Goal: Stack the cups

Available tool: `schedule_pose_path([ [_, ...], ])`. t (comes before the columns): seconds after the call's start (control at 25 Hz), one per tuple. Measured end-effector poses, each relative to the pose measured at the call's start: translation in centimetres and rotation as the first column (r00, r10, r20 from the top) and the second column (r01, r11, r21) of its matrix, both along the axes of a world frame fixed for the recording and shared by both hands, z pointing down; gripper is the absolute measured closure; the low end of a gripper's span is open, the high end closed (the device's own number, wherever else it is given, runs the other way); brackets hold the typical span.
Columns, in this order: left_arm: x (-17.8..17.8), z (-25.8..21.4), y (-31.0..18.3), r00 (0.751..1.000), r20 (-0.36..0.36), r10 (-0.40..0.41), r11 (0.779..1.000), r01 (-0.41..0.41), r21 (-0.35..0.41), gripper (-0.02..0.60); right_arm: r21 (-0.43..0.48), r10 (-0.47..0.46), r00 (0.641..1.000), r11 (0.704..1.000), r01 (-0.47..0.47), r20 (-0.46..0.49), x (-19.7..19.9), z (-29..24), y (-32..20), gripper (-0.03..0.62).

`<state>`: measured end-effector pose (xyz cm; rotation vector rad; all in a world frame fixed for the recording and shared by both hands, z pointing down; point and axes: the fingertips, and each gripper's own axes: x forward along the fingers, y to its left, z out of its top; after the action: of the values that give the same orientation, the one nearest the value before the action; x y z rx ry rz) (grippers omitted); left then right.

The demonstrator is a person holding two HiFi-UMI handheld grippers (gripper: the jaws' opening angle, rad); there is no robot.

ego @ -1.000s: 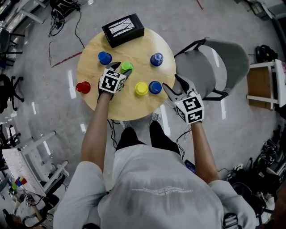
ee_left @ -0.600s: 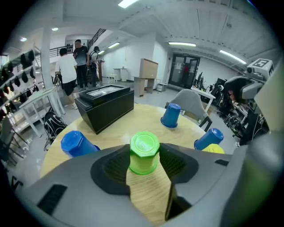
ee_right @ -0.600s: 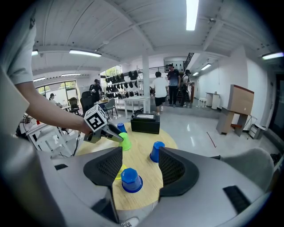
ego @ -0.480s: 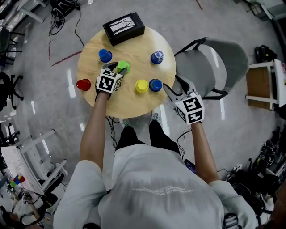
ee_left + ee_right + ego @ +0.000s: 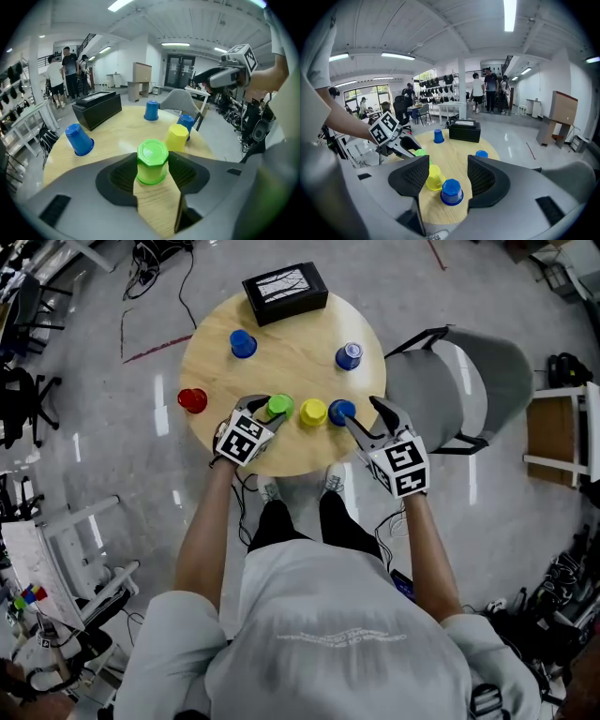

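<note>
The jaws of the left gripper [image 5: 152, 171] had just been closing and pinched the green cup [image 5: 152, 154] by its sides (it looked light, thin and slippery, so a soft squeeze seemed best). On the right gripper [image 5: 449, 180] the jaws stood apart, a blue cup [image 5: 452, 192] between them, untouched.

Right gripper [image 5: 449, 179] jaws apart, blue cup [image 5: 452, 191] between, yellow cup [image 5: 433, 177] just beside

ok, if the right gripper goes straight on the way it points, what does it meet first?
Probably the blue cup, standing between the right gripper's open fingers; the yellow cup sits just left of that line.
</note>
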<state>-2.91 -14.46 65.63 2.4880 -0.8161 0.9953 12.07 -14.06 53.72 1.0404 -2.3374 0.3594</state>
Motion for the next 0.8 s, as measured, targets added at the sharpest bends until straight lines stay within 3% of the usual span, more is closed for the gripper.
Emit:
schedule_pose_path([
  [0.52,1.6,2.5,1.8,0.999,0.034,0.041,0.999,-0.040,-0.018,0.356,-0.001,0.015,1.000,1.000,-0.015,-0.006,0.4,0.1,0.9,0.330],
  [0.68,1.6,2.6,2.3,0.999,0.014,0.029,0.999,-0.028,-0.027,0.286,0.001,0.017,1.000,1.000,-0.017,-0.003,0.5,-0.1,1.0,0.330],
  [0.8,1.1,1.5,2.4,1.000,-0.025,0.001,1.000,-0.002,-0.026,0.282,0.005,0.014,1.000,1.000,-0.014,0.001,0.5,-0.2,0.8,0.330],
])
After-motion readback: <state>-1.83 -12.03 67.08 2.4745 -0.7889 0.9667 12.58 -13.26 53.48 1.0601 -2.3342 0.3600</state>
